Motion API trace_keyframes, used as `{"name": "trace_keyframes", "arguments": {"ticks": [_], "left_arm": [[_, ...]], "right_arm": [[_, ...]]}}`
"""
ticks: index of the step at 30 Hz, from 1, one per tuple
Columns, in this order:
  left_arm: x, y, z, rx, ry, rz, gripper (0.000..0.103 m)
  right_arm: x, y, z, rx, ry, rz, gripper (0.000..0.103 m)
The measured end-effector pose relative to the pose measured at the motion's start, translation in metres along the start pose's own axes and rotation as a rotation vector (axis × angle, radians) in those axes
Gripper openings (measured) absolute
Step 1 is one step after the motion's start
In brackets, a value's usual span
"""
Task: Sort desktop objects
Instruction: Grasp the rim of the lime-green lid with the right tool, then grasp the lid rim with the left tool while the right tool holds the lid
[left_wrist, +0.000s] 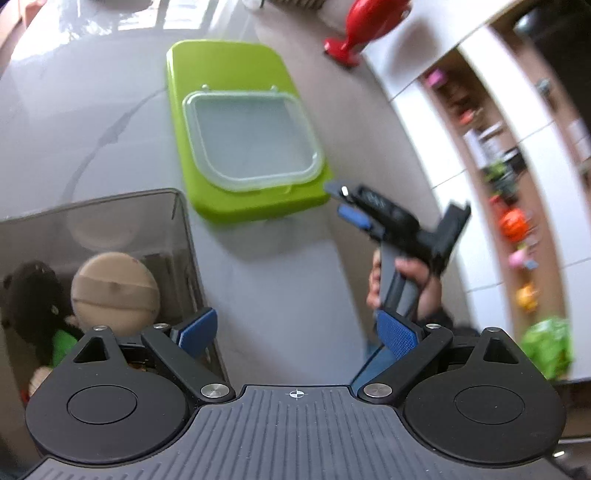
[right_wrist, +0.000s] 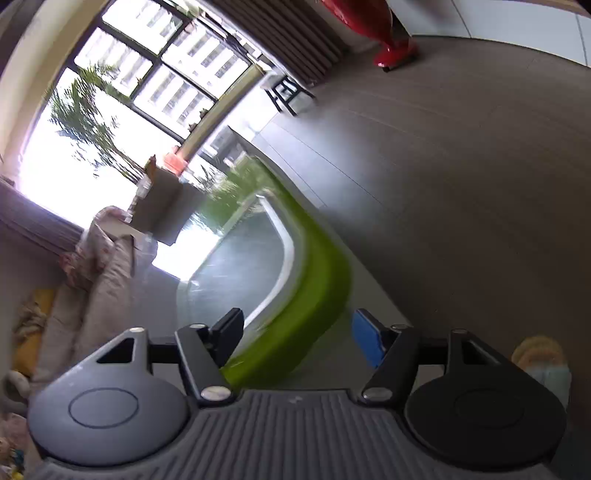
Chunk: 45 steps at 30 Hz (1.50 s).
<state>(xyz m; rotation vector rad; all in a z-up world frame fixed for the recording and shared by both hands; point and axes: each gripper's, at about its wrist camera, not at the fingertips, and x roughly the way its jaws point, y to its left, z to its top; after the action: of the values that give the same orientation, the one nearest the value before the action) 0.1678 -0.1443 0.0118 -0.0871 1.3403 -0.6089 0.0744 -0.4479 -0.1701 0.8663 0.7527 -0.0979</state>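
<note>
A lime green lid with a clear hinged flap lies flat on the grey table. A clear storage box at the left holds a round beige puff and a black plush toy. My left gripper is open and empty, above the table beside the box. My right gripper is open by the lid's near right corner. In the right wrist view the right gripper is open, with the green lid between its fingers, blurred.
A red vase stands on the floor beyond the table. White shelving with small colourful items runs along the right. The table edge lies to the right of the lid. A window and sofa cushions show in the right wrist view.
</note>
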Motion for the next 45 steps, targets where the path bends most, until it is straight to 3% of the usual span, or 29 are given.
{"name": "trace_keyframes", "arguments": {"ticks": [3, 5, 8, 9, 10, 12, 15, 17, 19, 20, 23, 26, 29, 31, 36, 42, 45], "left_arm": [[0.016, -0.012, 0.008, 0.020, 0.039, 0.045, 0.097], [0.028, -0.017, 0.013, 0.024, 0.059, 0.058, 0.097], [0.045, -0.028, 0.022, 0.036, 0.075, 0.078, 0.097], [0.048, -0.032, 0.022, 0.039, 0.078, 0.073, 0.097], [0.052, -0.036, 0.023, 0.042, 0.081, 0.068, 0.097], [0.063, -0.044, 0.024, 0.056, 0.091, 0.054, 0.097], [0.076, -0.051, 0.023, 0.071, 0.113, 0.039, 0.097], [0.084, -0.052, 0.022, 0.074, 0.128, 0.024, 0.097], [0.089, -0.050, 0.022, 0.069, 0.139, 0.013, 0.097], [0.091, -0.047, 0.022, 0.060, 0.140, 0.009, 0.097], [0.095, -0.037, 0.021, 0.025, 0.141, -0.012, 0.097], [0.098, -0.024, 0.020, -0.034, 0.133, -0.061, 0.097], [0.102, -0.010, 0.016, -0.114, 0.117, -0.136, 0.097], [0.103, 0.001, 0.009, -0.175, 0.100, -0.189, 0.097], [0.100, 0.023, -0.006, -0.289, 0.042, -0.297, 0.097], [0.088, 0.052, -0.021, -0.424, -0.084, -0.485, 0.101], [0.089, 0.066, -0.026, -0.490, -0.112, -0.506, 0.103]], "right_arm": [[0.047, -0.003, -0.001, -0.015, 0.033, 0.005, 0.065], [0.061, -0.014, 0.006, -0.001, 0.032, 0.065, 0.061], [0.059, -0.024, 0.016, 0.087, 0.031, 0.129, 0.049], [0.058, -0.031, 0.018, 0.124, 0.039, 0.151, 0.039], [0.056, -0.040, 0.020, 0.156, 0.050, 0.174, 0.035], [0.046, -0.057, 0.028, 0.183, 0.084, 0.216, 0.032], [0.035, -0.071, 0.030, 0.139, 0.083, 0.211, 0.033], [0.036, -0.080, 0.032, 0.133, 0.077, 0.210, 0.041], [0.039, -0.089, 0.033, 0.157, 0.086, 0.207, 0.077], [0.040, -0.090, 0.030, 0.180, 0.098, 0.212, 0.082], [0.061, -0.102, 0.023, 0.243, 0.158, 0.225, 0.084], [0.078, -0.103, 0.022, 0.290, 0.163, 0.275, 0.085], [0.074, -0.088, 0.025, 0.239, 0.111, 0.282, 0.058], [0.070, -0.079, 0.025, 0.254, 0.093, 0.268, 0.050], [0.031, -0.062, 0.025, 0.330, 0.046, 0.333, 0.034], [-0.010, -0.037, 0.039, 0.484, 0.135, 0.434, 0.020], [-0.031, -0.042, 0.043, 0.547, 0.168, 0.461, 0.018]]}}
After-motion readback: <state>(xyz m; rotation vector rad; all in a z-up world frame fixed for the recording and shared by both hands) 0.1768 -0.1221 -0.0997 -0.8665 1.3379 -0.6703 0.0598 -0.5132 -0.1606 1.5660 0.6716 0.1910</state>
